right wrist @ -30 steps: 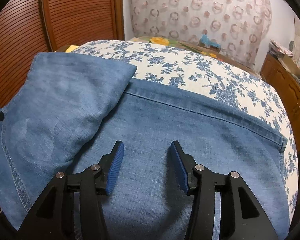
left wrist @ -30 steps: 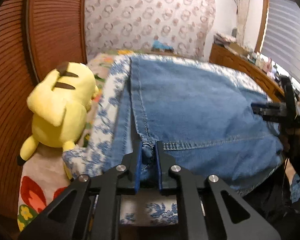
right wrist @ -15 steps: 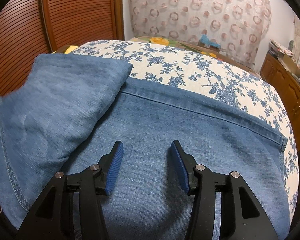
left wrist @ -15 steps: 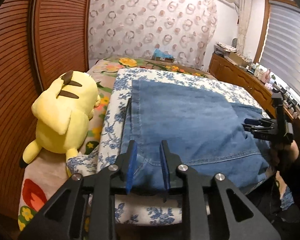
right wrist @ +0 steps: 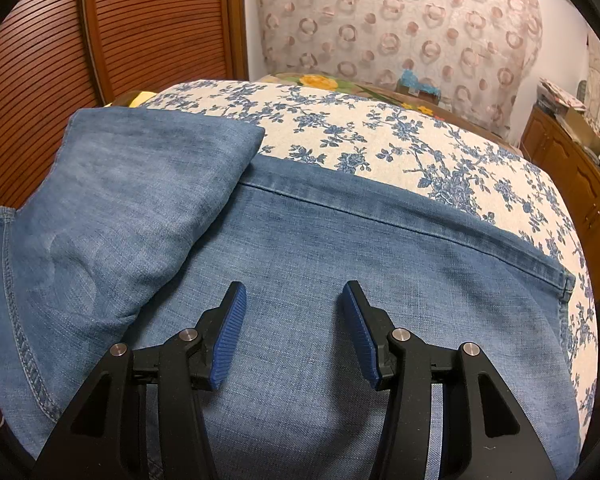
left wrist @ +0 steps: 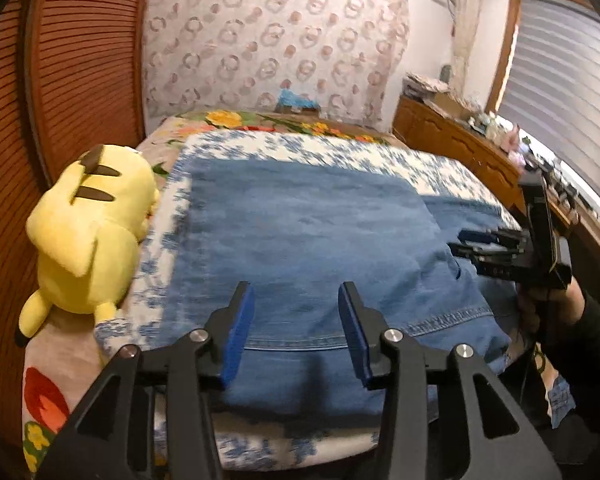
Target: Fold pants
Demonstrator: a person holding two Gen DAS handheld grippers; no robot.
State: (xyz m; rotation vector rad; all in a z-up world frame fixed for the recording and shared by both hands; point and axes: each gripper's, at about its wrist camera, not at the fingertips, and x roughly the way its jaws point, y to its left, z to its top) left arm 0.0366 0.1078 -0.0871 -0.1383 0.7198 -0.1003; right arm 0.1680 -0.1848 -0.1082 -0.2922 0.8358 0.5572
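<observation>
Jeans [left wrist: 300, 240] lie flat on the bed [left wrist: 300, 152], over a blue-floral sheet [right wrist: 380, 136]; one part is folded back over the rest toward the bed's left edge.

Left wrist view: left gripper [left wrist: 296, 328] above the near edge of the bed, jaws apart with nothing between them — they have just been opening, and the denim hem lies below and beyond the blue pads, not pinched. Only this view shows the yellow plush toy [left wrist: 88, 240] lying along the left edge of the bed beside the jeans, on a flowered blanket [left wrist: 44, 400]. It also shows the right gripper [left wrist: 500, 248] from the side at the right edge of the bed, over the denim, held by a hand [left wrist: 540, 304] in a dark sleeve [left wrist: 592, 340]. A wooden dresser [left wrist: 460, 148] with clutter on top and window blinds [left wrist: 560, 80] are at far right. Picture is motion-blurred.

Right wrist view: sharp. Right gripper [right wrist: 292, 332] with jaws open about halfway, empty, over the middle of the denim; whether the tips touch the cloth I cannot tell. Only this view shows the fold clearly — the folded flap [right wrist: 120, 208] with its stitched hem at left, lying diagonally on the lower layer, and a long seam running to the right edge of the bed.

Both views: wooden louvred door [right wrist: 100, 40] at left, ring-pattern curtain [right wrist: 400, 20] behind the bed. No containers seen.
</observation>
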